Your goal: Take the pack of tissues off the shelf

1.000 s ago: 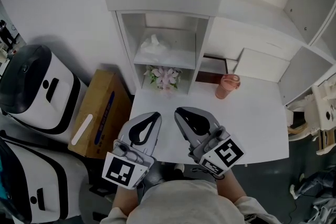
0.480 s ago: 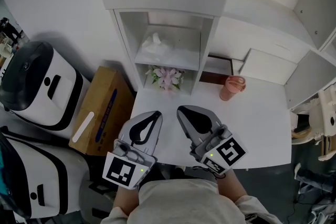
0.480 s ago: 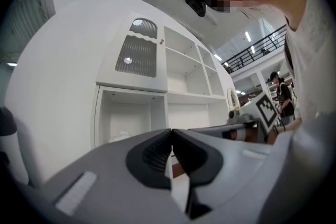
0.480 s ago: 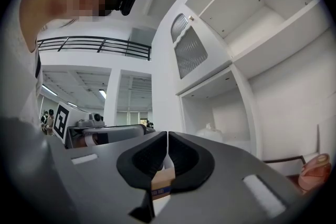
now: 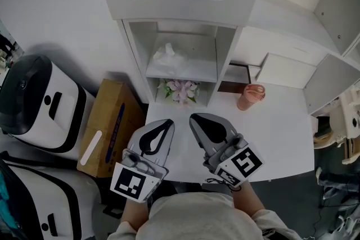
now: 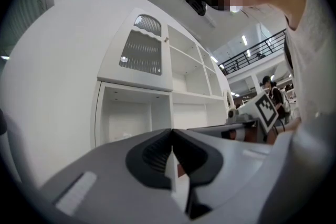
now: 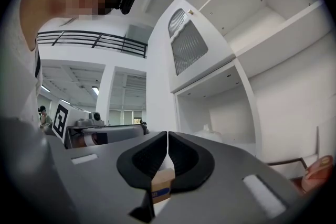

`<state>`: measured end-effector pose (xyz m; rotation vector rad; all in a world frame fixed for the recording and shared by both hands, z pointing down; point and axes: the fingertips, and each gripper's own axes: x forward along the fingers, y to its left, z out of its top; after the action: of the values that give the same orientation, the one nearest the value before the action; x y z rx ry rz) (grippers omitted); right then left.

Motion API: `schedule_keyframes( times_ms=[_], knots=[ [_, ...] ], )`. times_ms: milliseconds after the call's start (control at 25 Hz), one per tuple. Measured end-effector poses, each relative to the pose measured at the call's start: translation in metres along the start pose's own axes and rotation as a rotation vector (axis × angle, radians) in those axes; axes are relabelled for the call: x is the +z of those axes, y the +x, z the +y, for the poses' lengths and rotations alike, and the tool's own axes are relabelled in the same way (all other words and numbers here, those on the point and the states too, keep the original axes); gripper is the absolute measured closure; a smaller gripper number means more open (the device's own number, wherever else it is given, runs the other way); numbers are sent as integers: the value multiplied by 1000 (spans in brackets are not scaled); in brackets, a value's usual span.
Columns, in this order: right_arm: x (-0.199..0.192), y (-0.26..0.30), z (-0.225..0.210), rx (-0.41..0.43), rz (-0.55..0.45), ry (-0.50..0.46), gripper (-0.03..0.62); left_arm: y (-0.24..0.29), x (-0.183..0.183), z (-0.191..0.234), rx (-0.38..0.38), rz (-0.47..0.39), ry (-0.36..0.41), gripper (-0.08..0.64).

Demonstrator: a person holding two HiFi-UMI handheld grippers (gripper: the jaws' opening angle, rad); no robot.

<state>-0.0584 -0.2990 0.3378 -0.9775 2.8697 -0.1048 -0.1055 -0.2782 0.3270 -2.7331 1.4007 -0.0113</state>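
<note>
fingers [image 7: 186, 159] of right gripper [image 7: 167, 135] together; pale tissues [image 5: 167, 58] barely distinct.

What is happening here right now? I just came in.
A person holds a gripper in each hand, low over the near edge of a white table. The left gripper and the right gripper are both shut and hold nothing. The pack of tissues lies on the shelf of the white cabinet ahead, not yet taken, well apart from both grippers. Flowers stand under that shelf, and a pink cup stands on the table.
</note>
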Motion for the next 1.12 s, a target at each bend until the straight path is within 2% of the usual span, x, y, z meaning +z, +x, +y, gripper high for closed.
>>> schedule_keyframes(
  times_ms=[600,920,1120],
  knots=[
    [-7,53,-2,-142,42,-27,592,0,3,55,-117,-12,-10,558],
    [-22,83,-24,-229,90,-59,584,-19,-9,81,-104,4,-40,558],
    [-25,98,-46,-280,115,-91,556,-30,-11,98,-82,2,-41,558]
  ],
)
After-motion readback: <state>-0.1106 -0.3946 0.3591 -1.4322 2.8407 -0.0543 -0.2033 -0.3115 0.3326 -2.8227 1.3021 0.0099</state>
